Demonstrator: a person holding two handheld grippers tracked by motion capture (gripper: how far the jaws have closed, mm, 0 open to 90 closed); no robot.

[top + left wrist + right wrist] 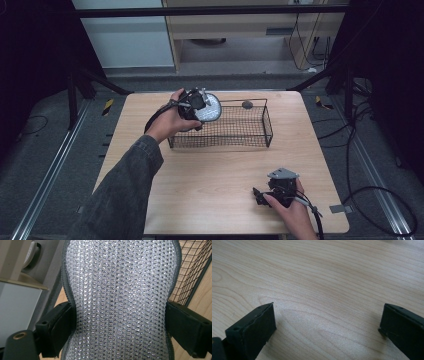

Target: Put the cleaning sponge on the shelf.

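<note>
At the left of the high view, the left tongs (200, 107) are raised over the near-left corner of the black wire basket (250, 131), pinching a flat silvery mesh pad (210, 108) that hangs at or just above the basket's rim. The job looks to be dropping this pad into the basket: the pickup is done, while the lowering and release are left, since the pad is not yet resting on the basket floor. The left gripper view adds what the overhead cannot: the mesh pad (120, 300) has a shiny woven face and a dark bound edge, it is squeezed inward at its waist between the two black jaws, and the basket's wire wall (192, 272) stands just beside it. Further right on the wooden surface (210, 175), the right tongs (261, 196) rest low near the front edge, well apart from the basket. The right gripper view shows them spread wide over bare wood grain (324, 290), holding nothing.
</note>
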